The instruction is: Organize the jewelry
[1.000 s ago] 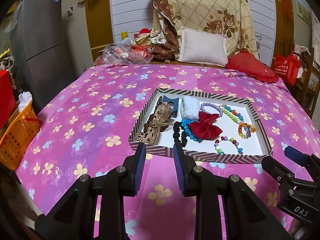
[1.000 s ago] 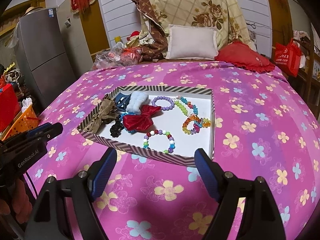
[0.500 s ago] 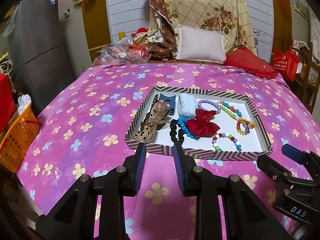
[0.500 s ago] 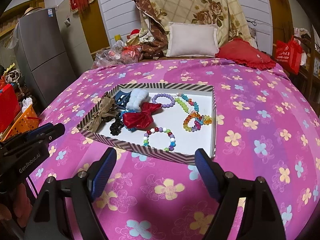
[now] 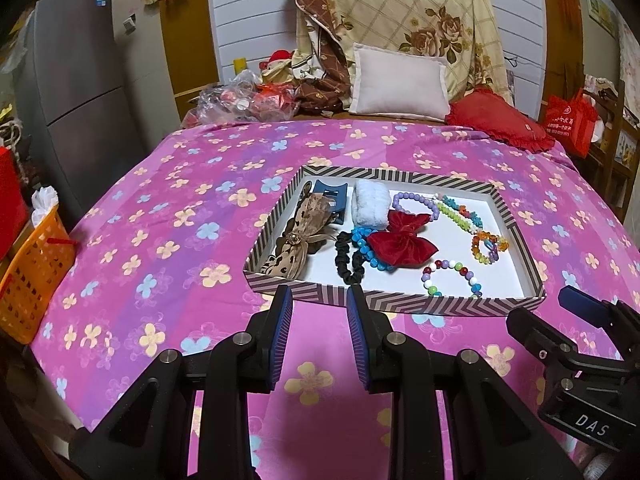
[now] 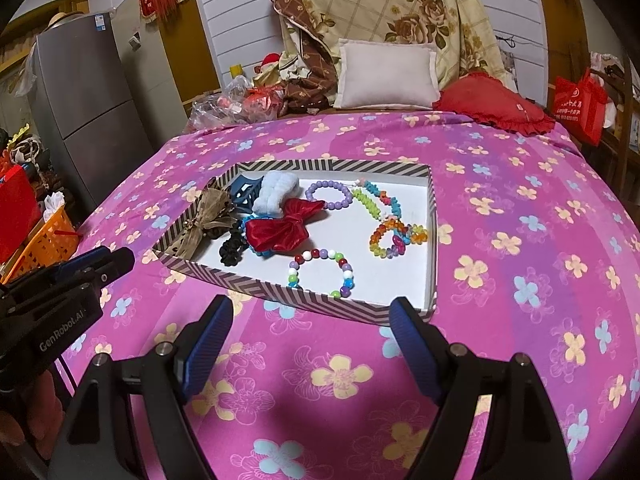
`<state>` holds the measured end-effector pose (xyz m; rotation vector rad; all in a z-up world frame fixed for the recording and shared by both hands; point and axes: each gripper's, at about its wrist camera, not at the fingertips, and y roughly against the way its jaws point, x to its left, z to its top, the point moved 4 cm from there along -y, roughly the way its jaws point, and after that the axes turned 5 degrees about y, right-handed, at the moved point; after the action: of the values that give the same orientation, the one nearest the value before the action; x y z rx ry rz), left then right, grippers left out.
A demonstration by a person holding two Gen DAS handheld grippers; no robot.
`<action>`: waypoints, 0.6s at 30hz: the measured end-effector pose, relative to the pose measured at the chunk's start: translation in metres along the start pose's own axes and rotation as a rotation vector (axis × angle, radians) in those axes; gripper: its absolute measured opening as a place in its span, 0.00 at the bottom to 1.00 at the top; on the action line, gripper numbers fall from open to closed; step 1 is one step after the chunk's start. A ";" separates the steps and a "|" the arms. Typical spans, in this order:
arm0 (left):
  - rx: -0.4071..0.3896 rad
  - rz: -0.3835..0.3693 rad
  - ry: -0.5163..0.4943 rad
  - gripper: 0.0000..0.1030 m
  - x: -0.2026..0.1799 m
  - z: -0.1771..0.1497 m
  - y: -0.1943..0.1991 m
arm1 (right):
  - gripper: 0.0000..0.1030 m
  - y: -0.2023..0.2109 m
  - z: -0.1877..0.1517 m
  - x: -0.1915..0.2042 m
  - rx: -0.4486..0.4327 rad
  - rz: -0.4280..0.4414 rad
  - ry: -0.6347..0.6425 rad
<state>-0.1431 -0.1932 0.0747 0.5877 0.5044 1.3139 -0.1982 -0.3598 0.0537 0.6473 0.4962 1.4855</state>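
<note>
Bed point(image 5: 160, 208) bearing striped tray point(image 5: 400, 303) at 12 o'clock of both tongs. Left tongs point(image 5: 319, 322), marked "GenRobot.AI", narrowly parted, empty; right tongs point(image 6: 308, 326), marked "DAS", wide open, empty. Tray contents: red bow point(image 6: 280, 228), beaded bracelets point(image 6: 320, 272).

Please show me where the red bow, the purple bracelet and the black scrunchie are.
red bow point(image 6: 280, 228): right wrist view, centre knot.
purple bracelet point(image 6: 320, 187): right wrist view, left beads.
black scrunchie point(image 5: 347, 258): left wrist view, left side.

A home bedroom: a bed point(image 5: 224, 184) under a flowered pink sheet, pillows point(image 5: 400, 80) at 12 o'clock, a grey fridge point(image 5: 80, 100) at 10 o'clock
</note>
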 end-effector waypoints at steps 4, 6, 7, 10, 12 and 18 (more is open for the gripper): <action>0.005 -0.001 -0.006 0.28 -0.002 0.000 -0.002 | 0.81 0.000 0.000 0.000 0.001 0.000 0.000; 0.005 -0.001 -0.005 0.28 -0.002 0.000 -0.002 | 0.81 0.000 0.000 0.000 0.002 0.000 0.001; 0.005 -0.001 -0.005 0.28 -0.002 0.000 -0.002 | 0.81 -0.001 0.000 0.000 0.004 0.000 0.001; 0.006 -0.001 -0.005 0.28 -0.002 0.000 -0.002 | 0.81 -0.005 -0.001 0.000 0.009 0.001 0.001; 0.008 -0.002 -0.006 0.28 -0.003 -0.001 -0.004 | 0.81 -0.006 -0.002 0.000 0.013 0.001 0.002; -0.006 -0.008 -0.009 0.28 -0.005 -0.001 -0.006 | 0.81 -0.009 -0.002 -0.001 0.021 0.004 0.003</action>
<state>-0.1400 -0.1985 0.0704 0.5860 0.4948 1.3038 -0.1929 -0.3603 0.0462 0.6630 0.5137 1.4874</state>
